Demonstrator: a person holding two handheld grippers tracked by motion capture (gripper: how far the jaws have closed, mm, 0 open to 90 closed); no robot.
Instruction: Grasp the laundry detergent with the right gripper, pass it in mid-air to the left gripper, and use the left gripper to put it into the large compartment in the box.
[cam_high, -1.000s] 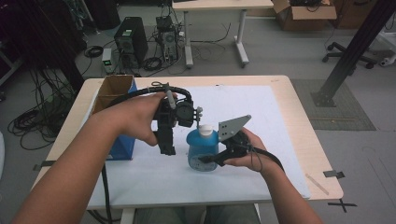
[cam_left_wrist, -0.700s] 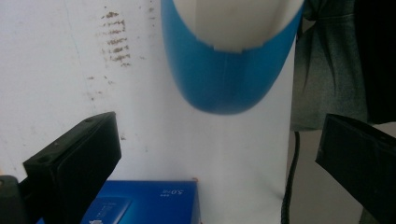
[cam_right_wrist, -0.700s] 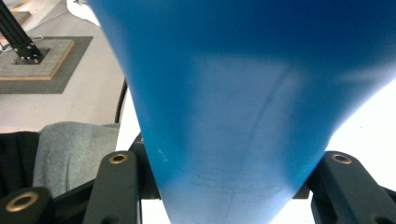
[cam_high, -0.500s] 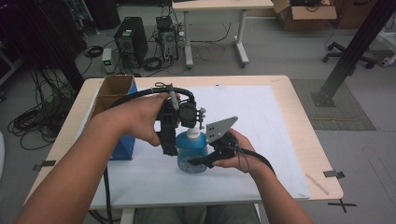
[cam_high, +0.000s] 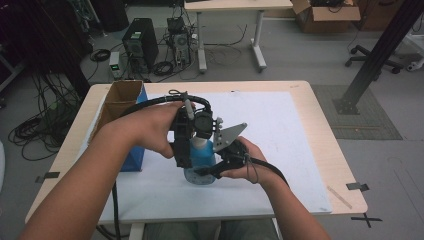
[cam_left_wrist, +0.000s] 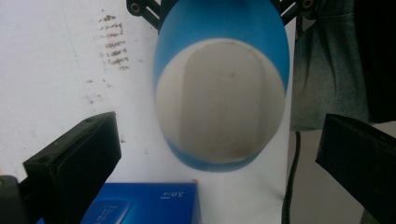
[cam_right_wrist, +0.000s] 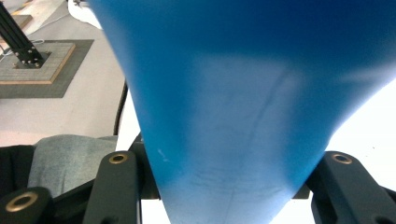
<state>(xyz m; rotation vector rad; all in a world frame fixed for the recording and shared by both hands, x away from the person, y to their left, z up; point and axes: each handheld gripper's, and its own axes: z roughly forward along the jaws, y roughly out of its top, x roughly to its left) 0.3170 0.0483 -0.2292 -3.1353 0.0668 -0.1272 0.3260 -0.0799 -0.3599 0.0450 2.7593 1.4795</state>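
The pale wooden worktop (cam_high: 320, 135) carries a large white sheet (cam_high: 280, 130) over most of its top, and an open brown cardboard box (cam_high: 117, 102) stands at its left edge with a blue box (cam_high: 136, 159) just beside it toward the person. Near the middle of the sheet is the translucent blue plastic bottle (cam_high: 200, 157) with a white top, between the person's two hands and low over the sheet; whether its base touches the sheet I cannot tell. The right tool (cam_high: 210, 171) comes in from the right and grips the bottle's lower body, its two black jaws pressed against either flank of the blue plastic (cam_right_wrist: 233, 116) in the right gripper view. The left tool (cam_high: 184, 152) hangs just beside the bottle's left side, pointing down, with its black cable arching over the hand. In the left gripper view its jaws stand wide apart, well clear of the bottle (cam_left_wrist: 219, 93), whose pale oval label faces the camera between them, and the blue box (cam_left_wrist: 144, 205) lies below
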